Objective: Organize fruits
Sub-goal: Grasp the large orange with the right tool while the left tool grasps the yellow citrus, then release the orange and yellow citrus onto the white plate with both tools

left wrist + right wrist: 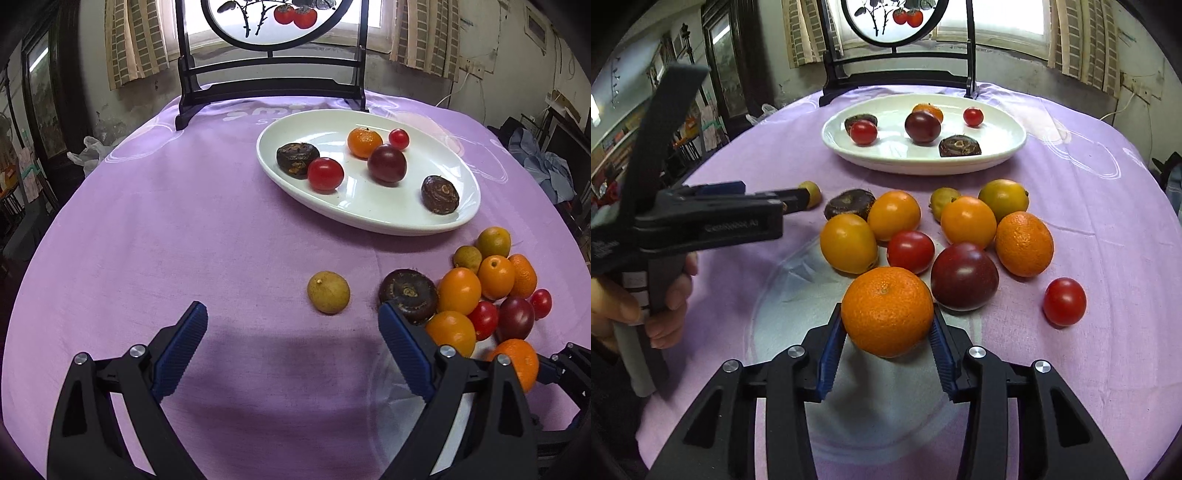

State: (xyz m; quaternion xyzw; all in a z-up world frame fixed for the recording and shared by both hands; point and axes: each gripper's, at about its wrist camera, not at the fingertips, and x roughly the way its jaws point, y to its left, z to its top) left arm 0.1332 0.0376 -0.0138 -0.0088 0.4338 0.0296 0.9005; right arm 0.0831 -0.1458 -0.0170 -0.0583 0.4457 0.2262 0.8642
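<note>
Your right tongs (887, 332) grip the mandarin (887, 311) at the near edge of the fruit pile (964, 240). Ahead lies the plate (997, 157). Your left tongs (291, 317) stand open, a longan (328, 292) just beyond them on the table (184, 221).
</note>
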